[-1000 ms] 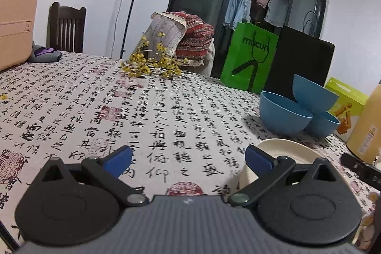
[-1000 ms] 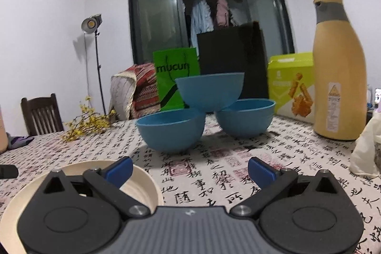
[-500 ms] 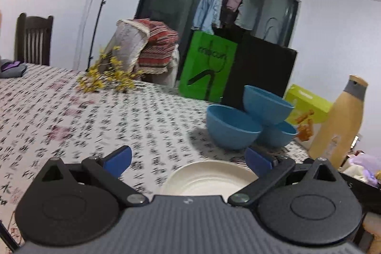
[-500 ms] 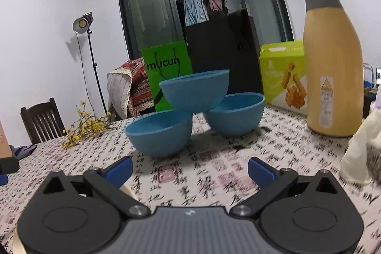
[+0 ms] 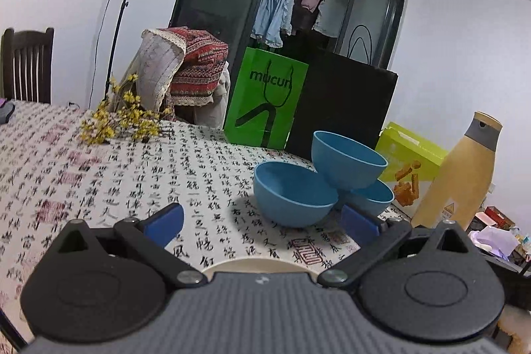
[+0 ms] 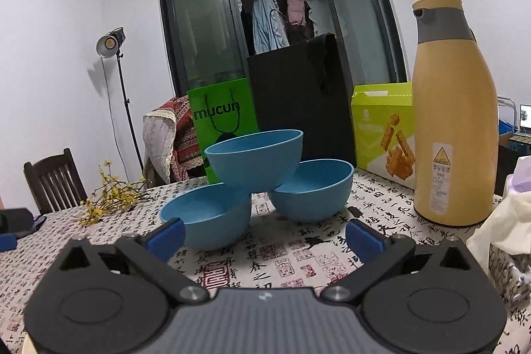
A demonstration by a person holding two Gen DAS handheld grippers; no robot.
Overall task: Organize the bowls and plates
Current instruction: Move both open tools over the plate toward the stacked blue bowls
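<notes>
Left wrist view: the left gripper (image 5: 262,223) hangs over the table (image 5: 99,175) with its blue fingers (image 5: 164,223) spread wide and nothing between them. Right below it, at 6 o'clock, a sliver of the cream plate (image 5: 255,264) peeks out past the gripper body. At 1 o'clock sit three blue bowls: the near bowl (image 5: 293,198) on the cloth, the top bowl (image 5: 346,163) tilted and propped on the rims of the other two, and the far bowl (image 5: 373,196) mostly hidden behind them. Green bag (image 5: 265,103) at 12 o'clock, yellow flowers (image 5: 119,118) at 10, tan flask (image 5: 459,175) at 3.

Right wrist view: the right gripper (image 6: 265,236) is also wide apart, holding nothing, aimed straight at the bowls. The near bowl (image 6: 209,221) sits just past the left fingertip, the far bowl (image 6: 313,191) at 1 o'clock, the top bowl (image 6: 255,161) leaning across both at 12. The flask (image 6: 454,121) stands upright at 2 o'clock, with a yellow box (image 6: 385,128) just beside it. A cream edge at the 7 o'clock corner may be the plate; too little shows to tell.
</notes>
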